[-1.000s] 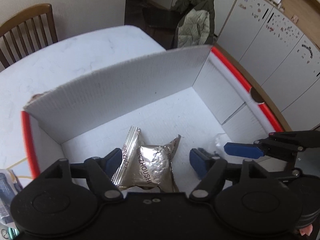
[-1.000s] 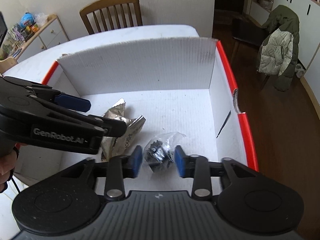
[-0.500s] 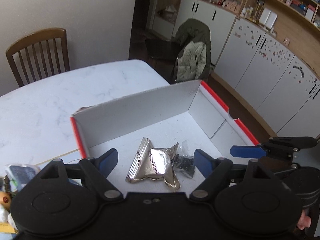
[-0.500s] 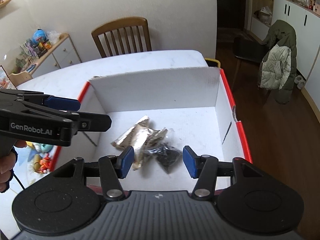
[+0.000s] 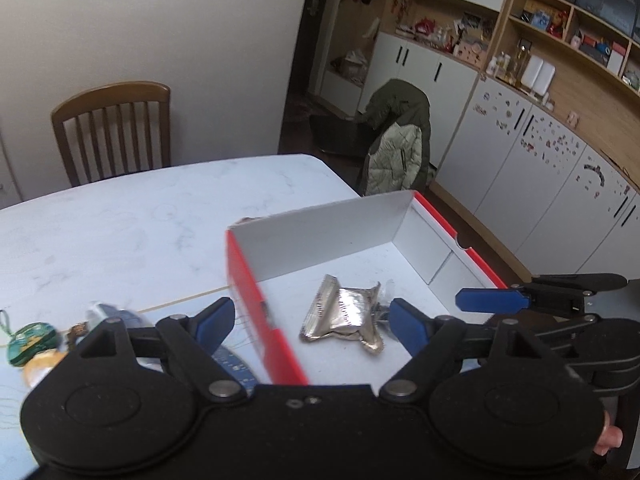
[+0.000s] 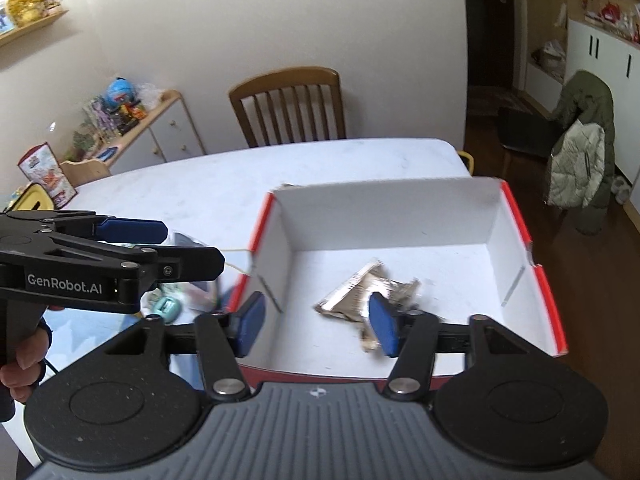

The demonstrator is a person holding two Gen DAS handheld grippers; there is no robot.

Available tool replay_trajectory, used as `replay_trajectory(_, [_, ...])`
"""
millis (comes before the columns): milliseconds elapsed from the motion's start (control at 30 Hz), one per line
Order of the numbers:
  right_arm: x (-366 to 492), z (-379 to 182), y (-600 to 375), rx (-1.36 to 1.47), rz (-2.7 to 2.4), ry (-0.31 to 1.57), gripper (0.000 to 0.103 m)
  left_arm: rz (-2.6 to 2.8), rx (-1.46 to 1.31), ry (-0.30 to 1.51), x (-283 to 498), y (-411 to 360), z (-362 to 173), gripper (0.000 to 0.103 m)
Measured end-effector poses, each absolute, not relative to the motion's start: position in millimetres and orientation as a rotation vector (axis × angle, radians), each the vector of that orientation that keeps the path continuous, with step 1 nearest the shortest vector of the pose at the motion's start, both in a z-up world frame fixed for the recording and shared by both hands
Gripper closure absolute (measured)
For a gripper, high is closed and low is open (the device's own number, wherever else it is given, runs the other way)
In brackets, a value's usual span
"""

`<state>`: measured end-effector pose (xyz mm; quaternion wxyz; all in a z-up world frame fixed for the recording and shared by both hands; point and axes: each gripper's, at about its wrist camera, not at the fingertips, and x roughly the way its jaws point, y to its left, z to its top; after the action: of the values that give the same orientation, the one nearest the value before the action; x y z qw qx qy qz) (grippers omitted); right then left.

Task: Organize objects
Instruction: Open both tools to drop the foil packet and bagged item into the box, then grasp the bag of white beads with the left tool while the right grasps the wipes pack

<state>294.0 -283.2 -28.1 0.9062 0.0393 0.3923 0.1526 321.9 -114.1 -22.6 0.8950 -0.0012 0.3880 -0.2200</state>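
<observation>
While we hold both tools above a white surface [image 5: 120, 232], each looks down into an open cardboard box [image 6: 384, 216] with white walls and red outer edges. On the box floor lies a silver foil packet [image 5: 344, 312], with a small clear bag of dark bits [image 5: 382, 304] touching its right side. Our left claw [image 5: 308, 320] stands wide and holds nothing; the packet lies below it, between its blue fingers [image 5: 408, 324] without touching them. Our right claw [image 6: 316, 322] is opening and holds nothing; the packet [image 6: 360, 288] lies beneath, partly hidden behind its right finger. Left of the box, small blurred trinkets [image 5: 32, 340] sit on the surface. A wooden chair [image 6: 288, 108] stands beyond.
</observation>
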Motion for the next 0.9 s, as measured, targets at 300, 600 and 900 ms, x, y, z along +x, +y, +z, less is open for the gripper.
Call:
replay_trajectory(300, [275,-14,-226,0.061,0.377,0.759,0.033,-0.395,0.007,0.740,297,-61,-9,0.009])
replay_trajectory(600, [264,-13,-174,0.052,0.415,0.753,0.022,-0.342,0.030,0.693,278,-13,-5,0.000])
replay_trajectory(900, [259,-22,-137,0.055,0.397,0.740,0.010,-0.317,-0.002,0.721,277,41,-19,0.000])
